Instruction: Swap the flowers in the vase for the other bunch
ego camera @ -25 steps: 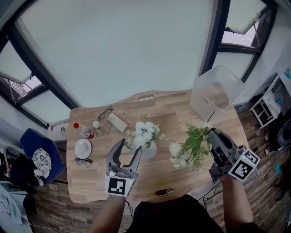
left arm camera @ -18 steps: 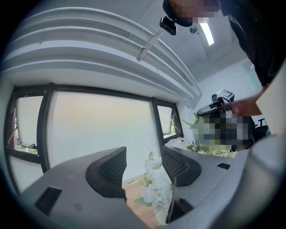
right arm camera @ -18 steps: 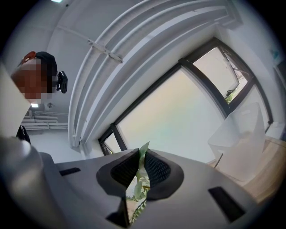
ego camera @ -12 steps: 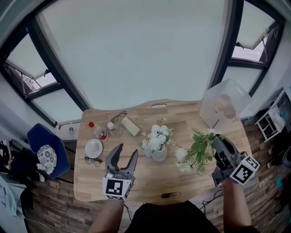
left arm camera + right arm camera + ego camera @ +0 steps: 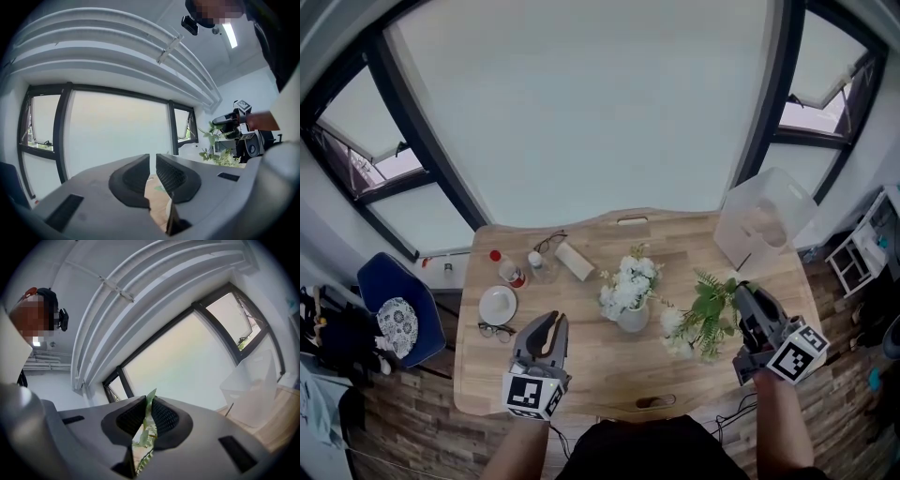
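Where it stood spread before, left tool (image 5: pixel 547 325) now pressed together, right tool (image 5: pixel 739 294) still pinching leafy bunch (image 5: pixel 703 315).

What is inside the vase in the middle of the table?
A bunch of white flowers stands in the vase, blooms above its rim. Their stems and any water are hidden by the vase wall. The leafy bunch is outside it, clamped in the right gripper.

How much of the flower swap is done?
Nothing swapped yet: the white flowers sit in the vase. The right gripper holds the leafy bunch beside it. Left to do: white flowers out, maybe with the empty left gripper, then leafy bunch in.
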`<action>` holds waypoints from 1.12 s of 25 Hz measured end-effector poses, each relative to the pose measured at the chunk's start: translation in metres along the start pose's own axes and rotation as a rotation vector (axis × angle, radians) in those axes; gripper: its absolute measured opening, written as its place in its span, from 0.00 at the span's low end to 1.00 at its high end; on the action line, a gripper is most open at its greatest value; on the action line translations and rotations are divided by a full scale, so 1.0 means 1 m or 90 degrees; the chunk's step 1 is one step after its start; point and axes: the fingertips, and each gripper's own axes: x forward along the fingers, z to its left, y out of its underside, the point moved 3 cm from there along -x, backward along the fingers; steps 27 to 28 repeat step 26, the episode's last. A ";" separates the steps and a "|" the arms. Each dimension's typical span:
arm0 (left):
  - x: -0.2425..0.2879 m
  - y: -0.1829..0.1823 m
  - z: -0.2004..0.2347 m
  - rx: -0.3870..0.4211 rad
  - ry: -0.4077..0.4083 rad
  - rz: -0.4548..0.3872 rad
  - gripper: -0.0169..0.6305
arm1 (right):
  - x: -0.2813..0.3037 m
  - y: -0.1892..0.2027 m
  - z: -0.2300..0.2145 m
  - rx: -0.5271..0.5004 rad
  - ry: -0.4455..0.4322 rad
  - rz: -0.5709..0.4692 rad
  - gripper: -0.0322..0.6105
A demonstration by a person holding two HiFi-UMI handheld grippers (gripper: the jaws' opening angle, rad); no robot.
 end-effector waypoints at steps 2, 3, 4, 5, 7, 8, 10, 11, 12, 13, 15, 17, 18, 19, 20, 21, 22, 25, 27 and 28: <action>0.000 -0.001 -0.002 0.004 0.005 0.001 0.05 | -0.001 -0.001 0.000 -0.003 0.002 0.002 0.14; 0.002 -0.003 -0.004 0.008 0.007 0.002 0.04 | -0.001 -0.004 -0.002 -0.005 0.003 0.002 0.14; 0.005 -0.004 -0.006 0.011 0.009 0.003 0.03 | -0.001 -0.006 -0.004 -0.006 0.004 0.003 0.14; 0.007 -0.005 -0.007 0.013 0.011 0.004 0.03 | -0.001 -0.008 -0.006 -0.007 0.005 0.003 0.14; 0.003 -0.004 -0.005 0.015 0.012 0.002 0.03 | -0.001 -0.004 -0.002 -0.008 0.005 0.002 0.14; 0.000 -0.002 -0.002 0.015 0.012 0.000 0.03 | -0.001 -0.001 0.001 -0.008 0.004 0.002 0.14; -0.006 0.000 0.002 0.016 0.011 -0.002 0.03 | 0.000 0.004 0.007 -0.009 0.004 0.003 0.14; -0.007 0.000 0.004 0.016 0.009 -0.002 0.03 | 0.000 0.005 0.008 -0.010 0.004 0.003 0.14; -0.007 0.000 0.004 0.016 0.008 -0.001 0.03 | 0.000 0.004 0.008 -0.010 0.004 0.004 0.14; -0.007 0.000 0.004 0.015 0.007 0.000 0.03 | 0.000 0.003 0.007 -0.009 0.004 0.003 0.14; -0.003 -0.002 0.003 0.012 0.006 0.003 0.03 | 0.000 -0.003 0.003 -0.007 0.005 0.002 0.14; 0.002 -0.006 -0.001 0.011 0.006 0.006 0.03 | -0.001 -0.010 -0.001 -0.006 0.004 0.001 0.14; 0.003 -0.006 -0.001 0.012 0.007 0.007 0.03 | -0.001 -0.011 -0.001 -0.005 0.003 0.001 0.14; 0.002 -0.005 -0.002 0.013 0.009 0.007 0.03 | -0.001 -0.009 0.000 -0.006 0.001 0.000 0.14; 0.000 -0.004 -0.001 0.014 0.011 0.007 0.03 | -0.001 -0.006 0.003 -0.007 -0.001 0.000 0.14; -0.002 -0.002 -0.001 0.016 0.012 0.005 0.03 | -0.001 -0.002 0.007 -0.008 -0.003 0.000 0.14; -0.004 -0.002 -0.001 0.017 0.014 0.003 0.03 | -0.001 0.001 0.010 -0.008 -0.005 0.000 0.14; -0.006 -0.003 -0.003 0.020 0.019 -0.001 0.03 | -0.002 0.003 0.014 -0.007 -0.008 -0.001 0.14; -0.006 -0.003 -0.003 0.021 0.020 -0.002 0.03 | -0.003 0.004 0.015 -0.006 -0.008 -0.002 0.14; -0.006 -0.003 -0.003 0.021 0.020 -0.002 0.03 | -0.003 0.004 0.015 -0.006 -0.008 -0.002 0.14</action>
